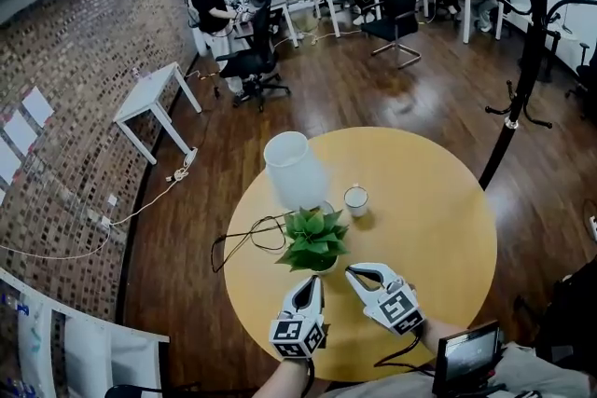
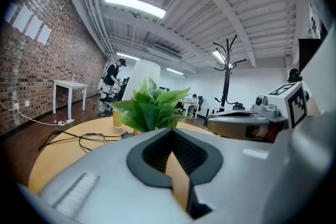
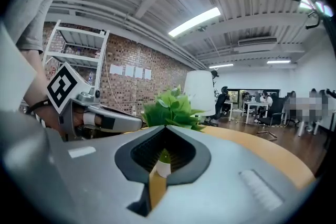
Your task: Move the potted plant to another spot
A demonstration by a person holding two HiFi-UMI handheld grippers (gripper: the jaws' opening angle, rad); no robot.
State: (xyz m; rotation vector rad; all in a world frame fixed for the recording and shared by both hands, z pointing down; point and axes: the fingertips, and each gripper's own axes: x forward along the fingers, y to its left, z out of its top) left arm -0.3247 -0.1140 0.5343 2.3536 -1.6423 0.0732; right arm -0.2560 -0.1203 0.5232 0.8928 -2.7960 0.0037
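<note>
You are holding both grippers over the near part of the round yellow wooden desk (image 1: pixel 438 200), side by side, each pointing at the small green leafy potted plant (image 1: pixel 314 240). The plant is sitting upright on the desk, left of its centre, just in front of the tall white cylindrical vessel (image 1: pixel 292 168). A thin black cable (image 1: pixel 247 238) is looping across the desk to the plant's left, and a small white-rimmed cup (image 1: pixel 355 199) is standing near it on the far right.

Your left gripper (image 1: pixel 314 281) is hovering just beside the plant's near side with its jaws clenched together, gripping nothing. Your right gripper (image 1: pixel 351 272) is hovering just beside the plant's near right, its jaws likewise clenched and empty. In both gripper views the plant is showing beyond the closed tips, not between them. Whether either tip is brushing the leaves cannot be told.
</note>
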